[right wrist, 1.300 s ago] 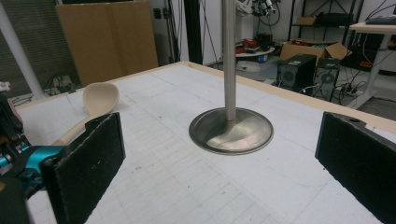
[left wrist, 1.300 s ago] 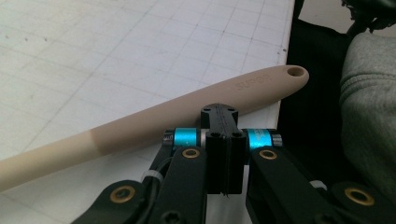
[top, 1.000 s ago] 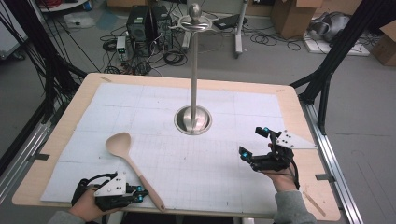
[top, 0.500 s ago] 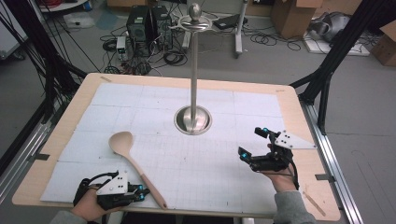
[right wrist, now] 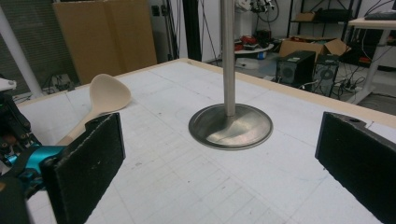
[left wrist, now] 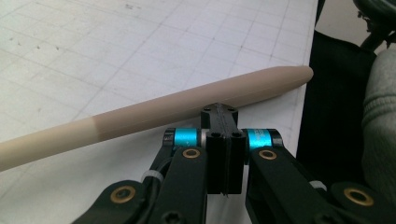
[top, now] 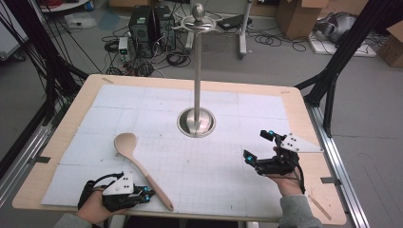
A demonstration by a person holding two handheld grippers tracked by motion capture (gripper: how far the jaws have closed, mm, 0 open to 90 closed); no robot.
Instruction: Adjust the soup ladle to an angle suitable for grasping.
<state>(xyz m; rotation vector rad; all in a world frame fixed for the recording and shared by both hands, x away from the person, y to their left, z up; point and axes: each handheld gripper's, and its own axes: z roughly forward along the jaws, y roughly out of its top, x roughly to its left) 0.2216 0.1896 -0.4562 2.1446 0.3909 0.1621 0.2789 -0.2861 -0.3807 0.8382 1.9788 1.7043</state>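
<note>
A light wooden spoon [top: 138,164] lies on the white gridded mat, bowl toward the middle, handle running to the near edge. My left gripper [top: 148,194] is at the near left corner, jaws shut with nothing between them. In the left gripper view its tips [left wrist: 219,111] sit right against the side of the spoon's handle [left wrist: 154,114]. My right gripper [top: 257,145] hovers at the near right, open, pointing at the steel stand's round base [top: 196,121]. In the right gripper view its pads [right wrist: 91,156] frame the base [right wrist: 230,126], with the spoon [right wrist: 108,94] at the left.
The stand's tall pole [top: 197,61] rises from the mat's centre to a ring and ball on top. The wooden table edge [top: 328,190] borders the mat. Black frame posts, cables and computers stand on the floor beyond.
The spoon has slid slightly to the right, and my left gripper has edged right alongside its handle. The right gripper has stayed put.
</note>
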